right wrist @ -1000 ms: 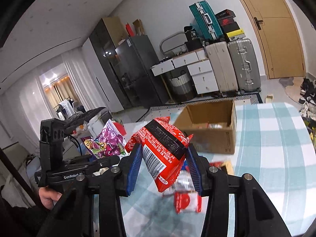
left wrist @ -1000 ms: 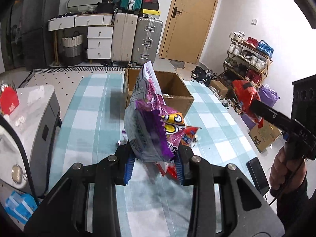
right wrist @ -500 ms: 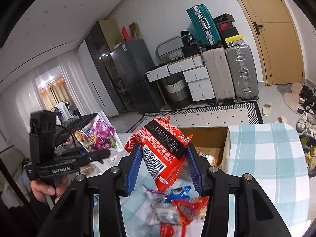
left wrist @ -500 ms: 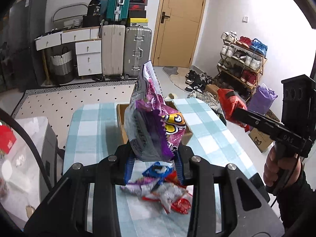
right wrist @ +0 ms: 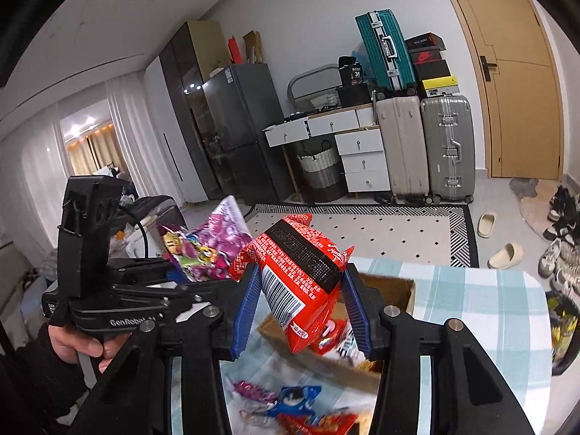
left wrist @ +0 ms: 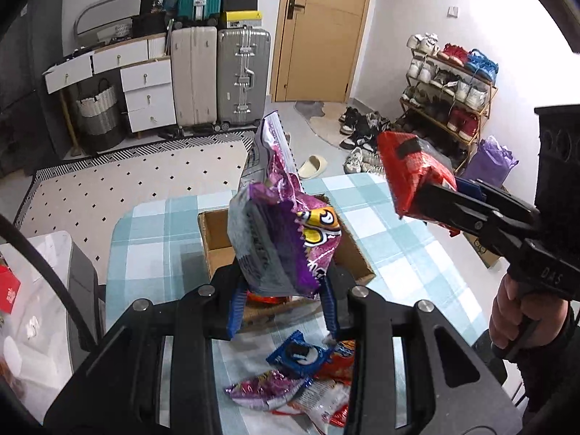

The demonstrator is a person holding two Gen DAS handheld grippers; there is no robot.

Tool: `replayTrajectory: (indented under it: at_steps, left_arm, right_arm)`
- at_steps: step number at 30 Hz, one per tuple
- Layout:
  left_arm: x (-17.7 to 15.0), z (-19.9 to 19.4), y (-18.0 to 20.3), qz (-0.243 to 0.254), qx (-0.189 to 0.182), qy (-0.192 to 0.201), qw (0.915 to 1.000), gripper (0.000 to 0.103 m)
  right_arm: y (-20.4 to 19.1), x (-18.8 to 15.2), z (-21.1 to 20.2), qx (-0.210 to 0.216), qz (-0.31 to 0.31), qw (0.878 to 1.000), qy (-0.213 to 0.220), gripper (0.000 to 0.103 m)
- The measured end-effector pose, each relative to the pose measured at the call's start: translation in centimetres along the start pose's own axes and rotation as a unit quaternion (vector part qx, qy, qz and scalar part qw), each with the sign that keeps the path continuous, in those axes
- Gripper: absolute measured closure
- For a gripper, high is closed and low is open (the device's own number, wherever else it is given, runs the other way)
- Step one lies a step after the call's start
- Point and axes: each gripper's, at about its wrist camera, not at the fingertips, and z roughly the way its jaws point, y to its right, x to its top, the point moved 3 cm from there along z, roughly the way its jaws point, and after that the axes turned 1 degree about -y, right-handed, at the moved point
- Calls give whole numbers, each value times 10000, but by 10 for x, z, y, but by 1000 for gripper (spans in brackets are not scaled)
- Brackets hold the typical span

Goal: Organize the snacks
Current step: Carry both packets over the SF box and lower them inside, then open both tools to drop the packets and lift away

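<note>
We held the purple bag (left wrist: 286, 232) clamped in the left gripper (left wrist: 281, 304) and the red bag (right wrist: 301, 282) clamped in the right gripper (right wrist: 302, 311), both above the cardboard box (left wrist: 214, 239), judging we should lower them inside before releasing.

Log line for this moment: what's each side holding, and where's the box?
left hand-held gripper: purple snack bag | right hand-held gripper: red snack bag | cardboard box: below both | loose snacks: on table

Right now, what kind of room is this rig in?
Likely a home living or entry area: suitcases by a wooden door, a shoe rack, a fridge.
</note>
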Motion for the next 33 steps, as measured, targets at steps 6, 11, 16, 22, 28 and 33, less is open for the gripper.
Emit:
replayTrajectory:
  at_steps: [6,11,16,22,28,33]
  left_arm:
    - [5,58,-6,3,11,-228,9997,72]
    - [0,102,-11,64,49,-493,9987,72]
    - [-11,135,-17,44,41,-665,9978,72]
    - [-26,166,-21,108,51,-882,9960,71]
    - [-37,192,-23,246,94,-1094,9937,71]
    - [-44,208,-26,238,163,-1261,9916,71]
  right_arm:
    - [27,4,41,-61,290,9994,-203,57]
    - [42,0,69,-128,266,9988,-383,57]
    - [58,-9,91,-162,347,9977,-554,57]
    - [76,-25,118,-220,471,9951,-836,57]
    - [89,-45,142,-304,579,9913,-1142,57]
    - [102,-64,158,-368,750,9868,-1390,57]
